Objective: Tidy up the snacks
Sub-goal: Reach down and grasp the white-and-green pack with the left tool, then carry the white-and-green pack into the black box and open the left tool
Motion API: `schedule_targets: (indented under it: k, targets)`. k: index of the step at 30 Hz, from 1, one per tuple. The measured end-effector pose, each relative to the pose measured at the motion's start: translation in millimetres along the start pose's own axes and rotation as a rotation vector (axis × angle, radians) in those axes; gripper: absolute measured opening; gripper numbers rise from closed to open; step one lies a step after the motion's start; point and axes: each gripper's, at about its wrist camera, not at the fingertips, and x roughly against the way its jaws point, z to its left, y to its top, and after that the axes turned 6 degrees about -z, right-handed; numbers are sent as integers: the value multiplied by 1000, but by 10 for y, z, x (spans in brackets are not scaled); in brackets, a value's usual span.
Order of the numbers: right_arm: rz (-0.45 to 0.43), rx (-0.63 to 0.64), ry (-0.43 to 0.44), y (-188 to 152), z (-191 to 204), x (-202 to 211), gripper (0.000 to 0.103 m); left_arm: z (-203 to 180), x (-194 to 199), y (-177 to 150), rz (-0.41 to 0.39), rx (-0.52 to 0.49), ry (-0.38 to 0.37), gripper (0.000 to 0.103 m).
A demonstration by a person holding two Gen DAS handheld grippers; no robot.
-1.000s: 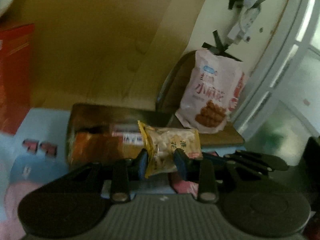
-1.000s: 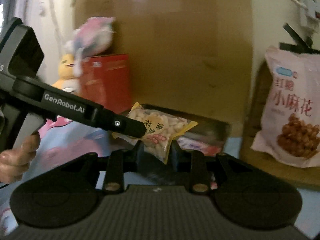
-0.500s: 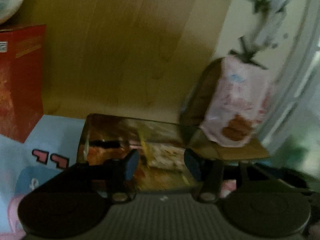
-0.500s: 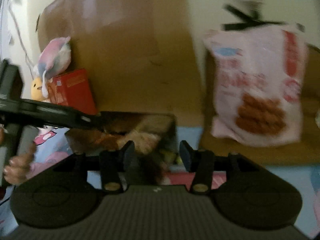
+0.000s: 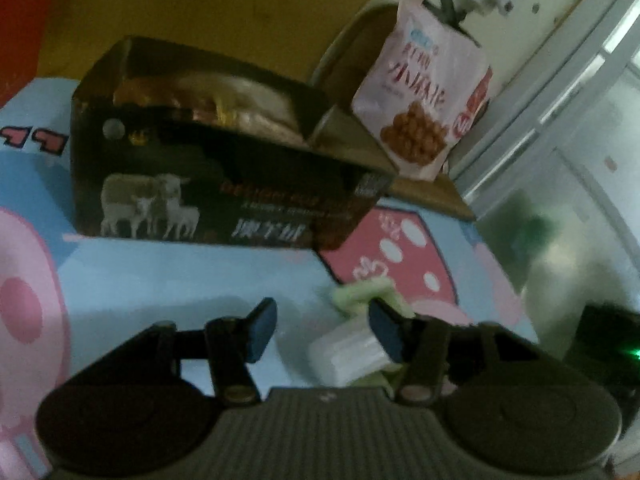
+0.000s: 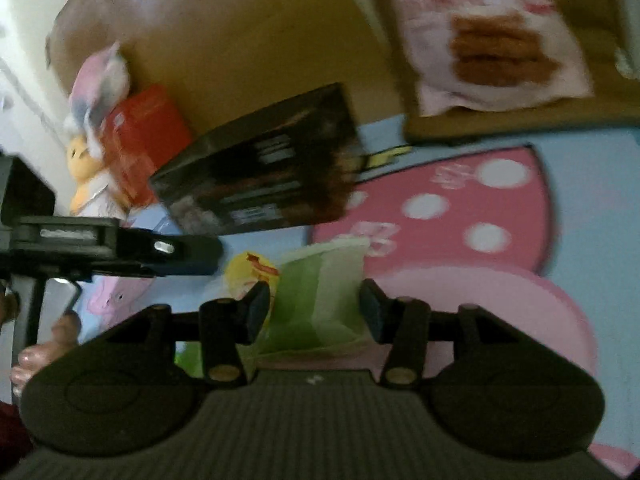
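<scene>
Green snack packet (image 6: 320, 300) sits between our unclenched right gripper (image 6: 310, 306), left gripper (image 5: 322, 330) closing empty; next we pinch and box (image 5: 224, 184) it.

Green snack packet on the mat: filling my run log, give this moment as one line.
right gripper: open, green plastic snack packet between jaws | left gripper: jaws closing, packet partly between

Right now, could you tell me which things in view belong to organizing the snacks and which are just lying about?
Belongs to the job:
- black carton with snack packets inside
- green snack packet between the right gripper's open jaws
- pink bag of fried dough twists
- left gripper, closing

Lying about:
- red box
- plush toys
- cartoon mat
</scene>
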Motion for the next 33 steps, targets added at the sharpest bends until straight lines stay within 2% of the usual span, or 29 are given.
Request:
schedule_targets:
  k: [2, 4, 8, 9, 14, 15, 18, 20, 23, 25, 27, 30, 33]
  targets:
    - [10, 63, -19, 10, 180, -125, 54, 97, 103, -25, -14, 27, 12, 42]
    - [38, 111, 9, 11, 344, -253, 53, 233, 294, -70, -25, 60, 12, 36]
    - [90, 221, 87, -44, 733, -474, 53, 483, 738, -256, -74, 86, 62, 37]
    - [97, 266, 95, -78, 857, -518, 53, 557, 849, -315, -88, 102, 76, 40]
    - [127, 456, 156, -216, 1397, -725, 54, 876, 1311, -542, -157, 209, 145, 40]
    - [126, 473, 162, -207, 1433, -743, 53, 919, 1397, -574, -170, 226, 149, 40]
    - [47, 455, 139, -103, 1408, -608, 53, 983, 1605, -629, -200, 240, 142, 40]
    - [10, 393, 152, -24, 1301, -445, 53, 960, 1660, -645, -213, 245, 122, 46]
    - [23, 364, 221, -61, 1286, -233, 53, 899, 1679, -663, -219, 241, 77, 49]
    - [68, 399, 273, -173, 1365, -177, 53, 846, 1655, -677, -211, 233, 42, 53]
    - [103, 464, 274, -296, 1492, -209, 53, 777, 1590, -696, -202, 211, 27, 55]
    - [120, 560, 243, -429, 1649, -345, 54, 714, 1477, -715, -181, 189, 48, 55]
    - [143, 587, 263, -486, 1761, -456, 51, 700, 1413, -753, -169, 162, 85, 51]
